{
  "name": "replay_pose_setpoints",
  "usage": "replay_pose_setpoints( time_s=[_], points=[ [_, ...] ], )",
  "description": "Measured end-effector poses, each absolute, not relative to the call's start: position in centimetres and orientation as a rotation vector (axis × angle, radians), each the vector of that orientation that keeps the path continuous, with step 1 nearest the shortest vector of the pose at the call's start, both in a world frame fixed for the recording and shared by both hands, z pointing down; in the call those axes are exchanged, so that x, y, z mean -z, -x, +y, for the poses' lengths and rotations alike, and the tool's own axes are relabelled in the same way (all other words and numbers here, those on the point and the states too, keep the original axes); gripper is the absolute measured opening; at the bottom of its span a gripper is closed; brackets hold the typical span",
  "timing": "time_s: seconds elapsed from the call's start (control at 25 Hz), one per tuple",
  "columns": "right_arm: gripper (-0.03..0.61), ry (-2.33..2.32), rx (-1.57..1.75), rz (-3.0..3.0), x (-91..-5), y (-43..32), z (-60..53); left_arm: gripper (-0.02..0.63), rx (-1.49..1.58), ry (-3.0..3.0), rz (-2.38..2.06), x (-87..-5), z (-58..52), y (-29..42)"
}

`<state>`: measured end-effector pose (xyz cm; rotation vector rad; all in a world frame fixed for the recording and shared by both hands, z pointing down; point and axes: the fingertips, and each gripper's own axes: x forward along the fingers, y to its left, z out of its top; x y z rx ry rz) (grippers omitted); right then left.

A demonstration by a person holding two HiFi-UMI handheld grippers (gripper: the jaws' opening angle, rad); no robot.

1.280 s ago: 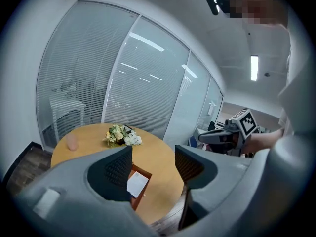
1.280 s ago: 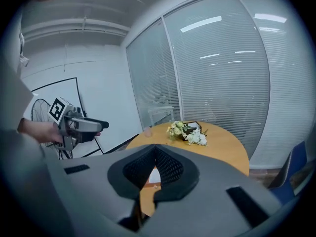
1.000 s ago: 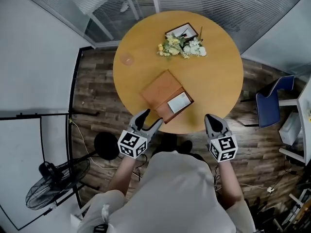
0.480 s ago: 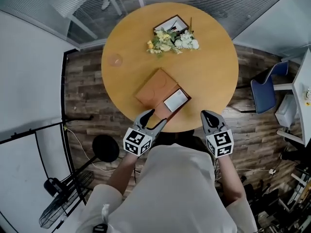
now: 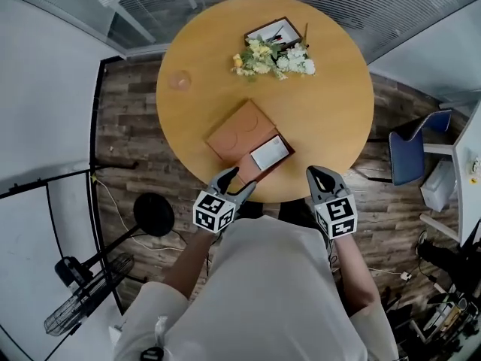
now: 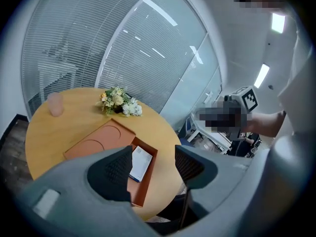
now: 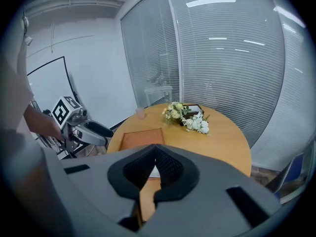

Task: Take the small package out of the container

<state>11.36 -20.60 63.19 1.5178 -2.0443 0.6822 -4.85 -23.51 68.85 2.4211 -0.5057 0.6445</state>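
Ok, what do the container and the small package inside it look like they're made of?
Container: probably cardboard or leatherette, matte orange-brown; flat panels, sharp edges, two circles pressed into the top. Small package: likely paper or thin card, white and smooth, lying flat; too small to be sure.

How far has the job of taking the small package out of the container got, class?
Done: the container lies open, the small package visible inside. In hand: nothing yet; the left gripper is open near the container's edge, the right gripper shut and empty. Remaining: grip the package and lift it out.
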Motion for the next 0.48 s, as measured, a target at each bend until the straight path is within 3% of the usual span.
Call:
replay_pose_setpoints(
  time_s=[0.48],
  points=[
    [0.005,-1.248,-0.655,-2.147,-65.4,-12.7,-24.1,0.259,-0.753,-2.145,-0.647,-76.1,-22.7,2.2]
  ],
)
